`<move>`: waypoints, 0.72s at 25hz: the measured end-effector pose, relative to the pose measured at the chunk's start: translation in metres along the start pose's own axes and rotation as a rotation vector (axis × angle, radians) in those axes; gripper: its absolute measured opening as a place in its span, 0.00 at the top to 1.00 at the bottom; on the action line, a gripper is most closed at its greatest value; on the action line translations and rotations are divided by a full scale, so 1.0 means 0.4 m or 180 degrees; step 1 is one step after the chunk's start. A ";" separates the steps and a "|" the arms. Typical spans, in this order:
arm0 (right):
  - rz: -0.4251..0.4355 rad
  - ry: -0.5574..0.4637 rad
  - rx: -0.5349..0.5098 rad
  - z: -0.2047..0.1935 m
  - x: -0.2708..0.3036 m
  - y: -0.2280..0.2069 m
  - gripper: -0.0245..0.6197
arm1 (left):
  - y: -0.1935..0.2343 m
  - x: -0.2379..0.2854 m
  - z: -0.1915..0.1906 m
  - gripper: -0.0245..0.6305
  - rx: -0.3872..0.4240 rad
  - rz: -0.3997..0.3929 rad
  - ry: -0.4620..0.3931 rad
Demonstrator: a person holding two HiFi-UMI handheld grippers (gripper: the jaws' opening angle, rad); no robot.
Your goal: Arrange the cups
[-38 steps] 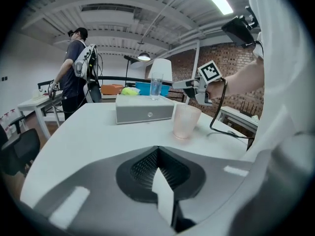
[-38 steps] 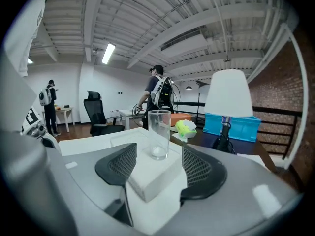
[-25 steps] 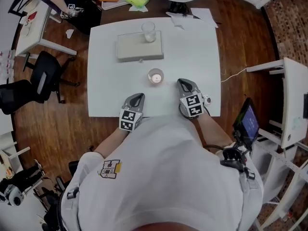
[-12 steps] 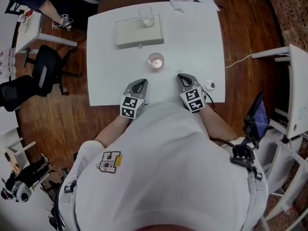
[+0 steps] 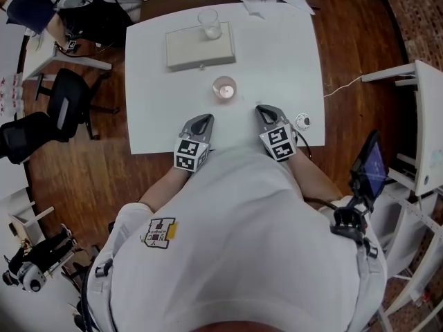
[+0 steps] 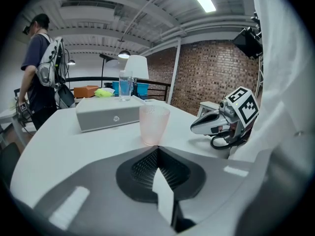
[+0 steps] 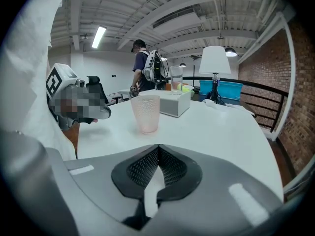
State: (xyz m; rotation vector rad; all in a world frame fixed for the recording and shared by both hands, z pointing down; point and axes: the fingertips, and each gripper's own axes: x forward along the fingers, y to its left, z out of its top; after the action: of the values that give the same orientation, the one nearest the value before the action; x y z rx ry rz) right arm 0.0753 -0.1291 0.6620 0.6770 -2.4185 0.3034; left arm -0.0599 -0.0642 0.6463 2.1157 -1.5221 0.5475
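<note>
Versus one second ago: both grippers sit at lower centre of the head view, barely shifted; left gripper [image 5: 203, 120] and right gripper [image 5: 264, 110] each have jaws pressed together, holding nothing; pink cup [image 5: 223, 88] stands untouched on the surface [image 5: 291, 54], just above them; clear cup [image 5: 210, 23] is on grey box [image 5: 199, 50], upper centre; arranging judged not begun; no legible writing, only square markers.

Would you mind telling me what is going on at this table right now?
A person in a white shirt holds a gripper in each hand at the near edge of the white table. The left gripper and right gripper are both shut and empty. A pink cup stands upright just beyond them, untouched. A clear cup stands on the grey box at the far side.
</note>
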 end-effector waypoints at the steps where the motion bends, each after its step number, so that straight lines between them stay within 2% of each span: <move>1: -0.0007 -0.0002 0.0004 0.001 0.000 -0.001 0.96 | 0.001 0.000 -0.001 0.96 0.0001 0.0001 0.0001; 18: -0.0028 -0.0020 0.0008 0.000 -0.004 0.011 0.96 | 0.006 -0.015 0.008 0.96 -0.0065 0.0017 -0.0144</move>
State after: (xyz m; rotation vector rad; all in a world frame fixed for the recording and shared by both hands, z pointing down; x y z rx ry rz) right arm 0.0741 -0.1247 0.6607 0.6907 -2.4208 0.3013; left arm -0.0639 -0.0621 0.6407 2.1226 -1.5519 0.4872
